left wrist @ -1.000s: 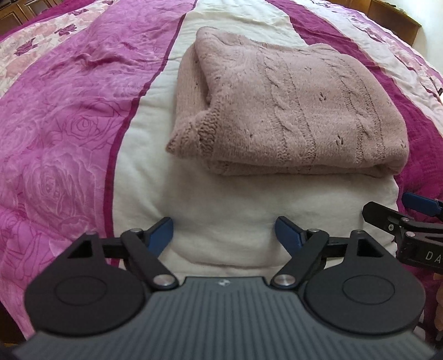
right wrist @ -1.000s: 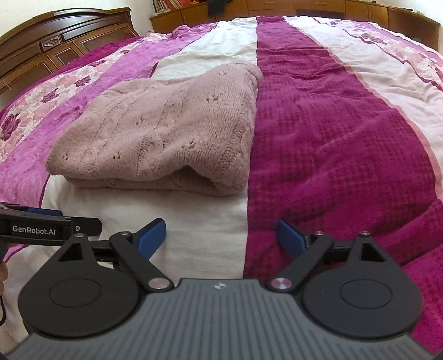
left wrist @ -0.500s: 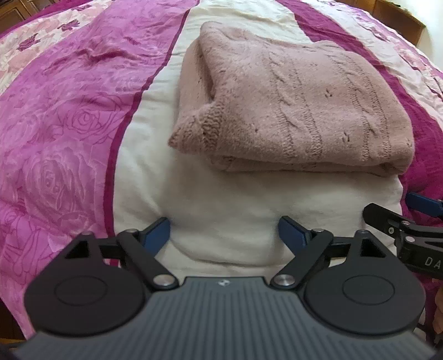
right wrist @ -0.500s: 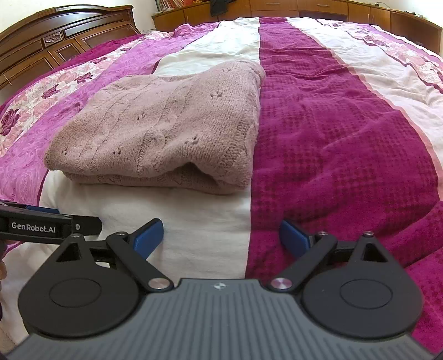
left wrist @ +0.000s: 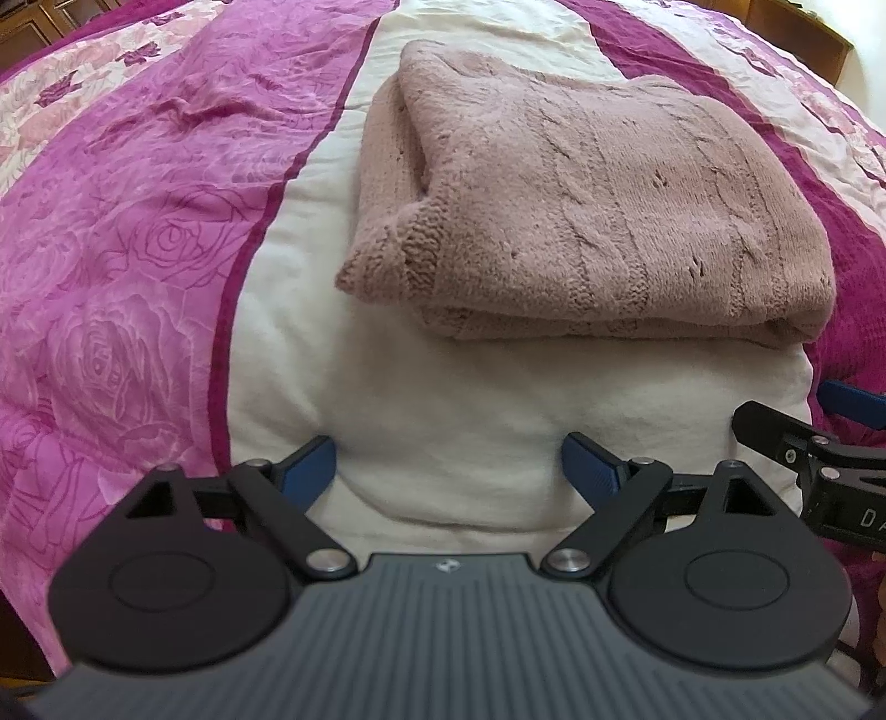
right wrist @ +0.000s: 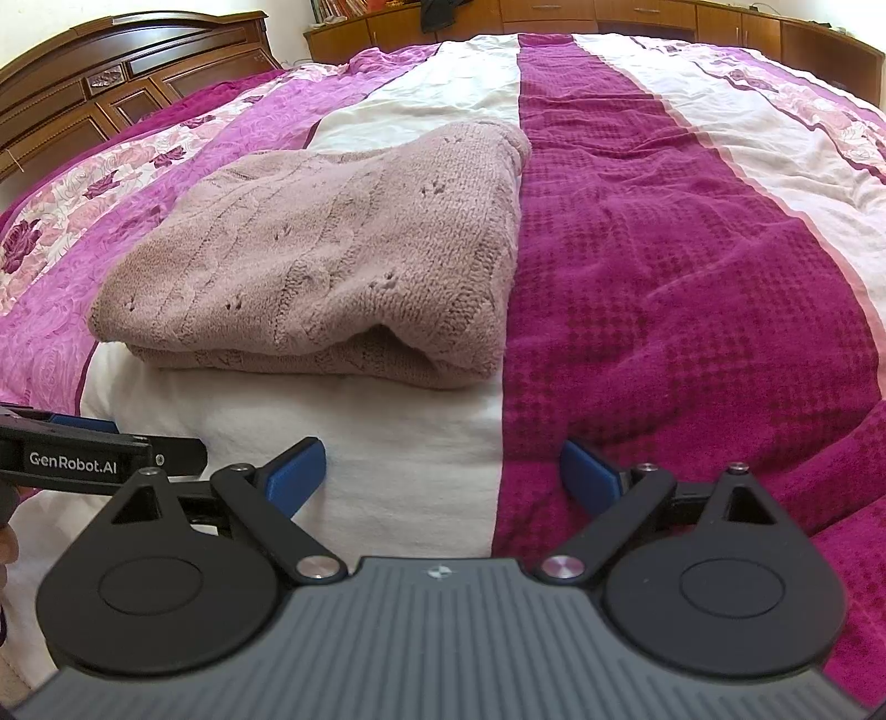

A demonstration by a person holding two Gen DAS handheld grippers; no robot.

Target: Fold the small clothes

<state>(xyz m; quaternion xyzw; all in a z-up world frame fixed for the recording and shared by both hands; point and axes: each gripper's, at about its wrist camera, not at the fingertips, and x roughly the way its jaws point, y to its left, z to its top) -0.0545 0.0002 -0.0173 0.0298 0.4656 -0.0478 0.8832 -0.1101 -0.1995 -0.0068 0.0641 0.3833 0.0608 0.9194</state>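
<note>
A dusty-pink cable-knit sweater (left wrist: 598, 205) lies folded into a thick rectangle on the cream stripe of the bedspread (left wrist: 443, 421). From the right wrist view the same sweater (right wrist: 338, 266) sits ahead and to the left. My left gripper (left wrist: 448, 465) hovers just short of the sweater's near edge, open, its blue pads empty. My right gripper (right wrist: 443, 471) is open too, over the seam between the cream and magenta stripes, holding nothing. Each gripper shows at the edge of the other's view.
The bed is covered by a striped quilt of pink rose print (left wrist: 111, 266), cream and dark magenta waffle (right wrist: 664, 288). A dark wooden headboard (right wrist: 122, 77) and low cabinets (right wrist: 609, 16) stand beyond the bed. A hand shows at the left edge of the right wrist view.
Both grippers have drifted slightly closer to the sweater, which looks a little larger in both views. Both stay open and the sweater has not moved.
</note>
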